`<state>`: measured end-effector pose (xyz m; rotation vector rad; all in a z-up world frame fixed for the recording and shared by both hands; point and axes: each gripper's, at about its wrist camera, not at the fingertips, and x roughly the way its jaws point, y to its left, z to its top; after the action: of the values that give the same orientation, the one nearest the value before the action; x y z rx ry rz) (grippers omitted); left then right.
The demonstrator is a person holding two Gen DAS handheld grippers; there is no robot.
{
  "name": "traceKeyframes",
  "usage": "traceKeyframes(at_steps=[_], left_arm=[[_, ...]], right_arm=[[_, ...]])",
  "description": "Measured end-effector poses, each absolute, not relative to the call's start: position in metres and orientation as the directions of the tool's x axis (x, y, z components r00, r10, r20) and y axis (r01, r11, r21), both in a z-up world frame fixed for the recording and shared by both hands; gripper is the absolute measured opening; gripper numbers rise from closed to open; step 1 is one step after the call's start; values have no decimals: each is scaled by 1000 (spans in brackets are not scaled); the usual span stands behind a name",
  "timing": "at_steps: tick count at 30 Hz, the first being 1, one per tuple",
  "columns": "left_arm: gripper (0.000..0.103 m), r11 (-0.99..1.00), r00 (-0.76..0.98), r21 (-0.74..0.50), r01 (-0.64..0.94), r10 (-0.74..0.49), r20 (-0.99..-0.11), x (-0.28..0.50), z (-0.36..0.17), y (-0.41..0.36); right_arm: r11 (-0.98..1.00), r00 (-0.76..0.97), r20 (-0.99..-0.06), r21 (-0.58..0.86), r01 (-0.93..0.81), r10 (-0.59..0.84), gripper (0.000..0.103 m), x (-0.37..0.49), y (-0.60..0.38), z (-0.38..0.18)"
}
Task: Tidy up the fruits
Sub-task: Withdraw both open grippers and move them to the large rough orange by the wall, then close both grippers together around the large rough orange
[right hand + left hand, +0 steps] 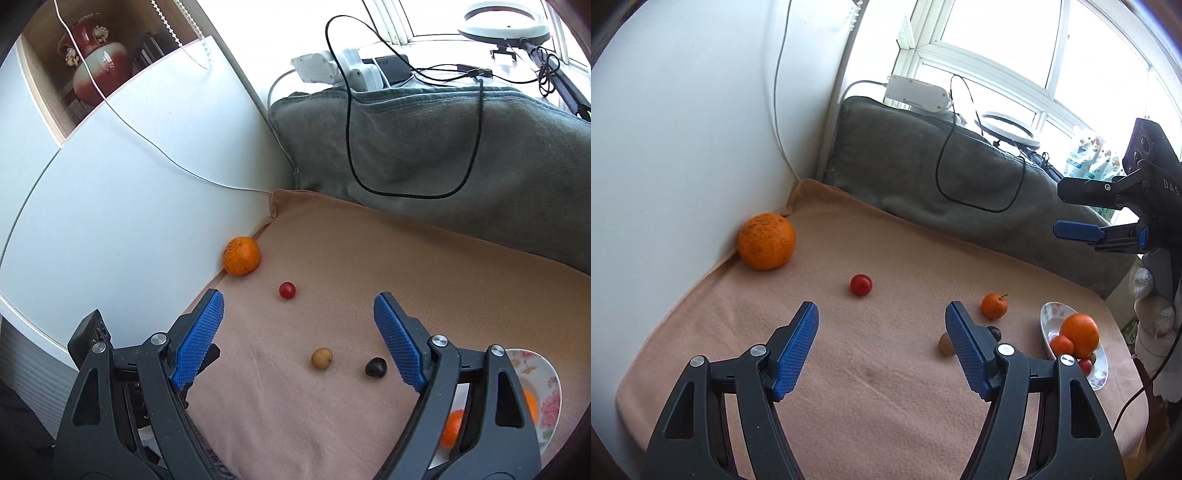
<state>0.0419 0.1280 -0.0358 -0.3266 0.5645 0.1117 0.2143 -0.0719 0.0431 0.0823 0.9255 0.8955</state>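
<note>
A peach-coloured fleece cloth [849,369] covers the work surface, and everything else is placed against it. A large round orange [767,241] sits at the cloth's far left corner, touching the white panel [683,147] that borders that side. A small red cherry tomato [861,284] lies on the cloth near the middle, well apart from the orange. A small orange tangerine with a short stem [994,305] rests toward the cloth's right side. Just beside it, a tan round fruit [321,358] and a dark, nearly black fruit [376,367] lie on the cloth a little apart from each other.

At the cloth's right edge stands a white oval ceramic dish with a floral pattern [1049,317]. It holds another orange [1080,334], a smaller orange fruit [1061,345] and a red one [1085,366].

The left gripper [882,312] hangs above the near part of the cloth with its blue-padded jaws spread wide, gripping nothing. The right gripper [298,298] is likewise wide apart and empty, above the cloth near the dish; in its own view the tan and dark fruits lie between its fingers.

A grey folded blanket [923,158] rises behind the cloth's far edge with a black cable [940,173] looped over it.
</note>
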Motion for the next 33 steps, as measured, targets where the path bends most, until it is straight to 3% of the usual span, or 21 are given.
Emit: traceKeyframes(at_steps=[9,22,26,33], left_arm=[[71,906,839,-278,-319,134,-527,52,-48,165],[71,866,812,-310,-392,167,-560,80,-64,191],[71,858,799,-311,-409,172,-577,88,-70,196],[65,852,776,-298,-431,181,-604,99,-78,203]], right_arm=[[565,110,-663,525,-637,741,86,241,15,9],[498,-44,-682,575,-649,730,86,274,120,-39],[490,-86,-692,588,-643,717,76,285,145,-56],[489,-117,-700,597,-636,704,76,298,174,-75]])
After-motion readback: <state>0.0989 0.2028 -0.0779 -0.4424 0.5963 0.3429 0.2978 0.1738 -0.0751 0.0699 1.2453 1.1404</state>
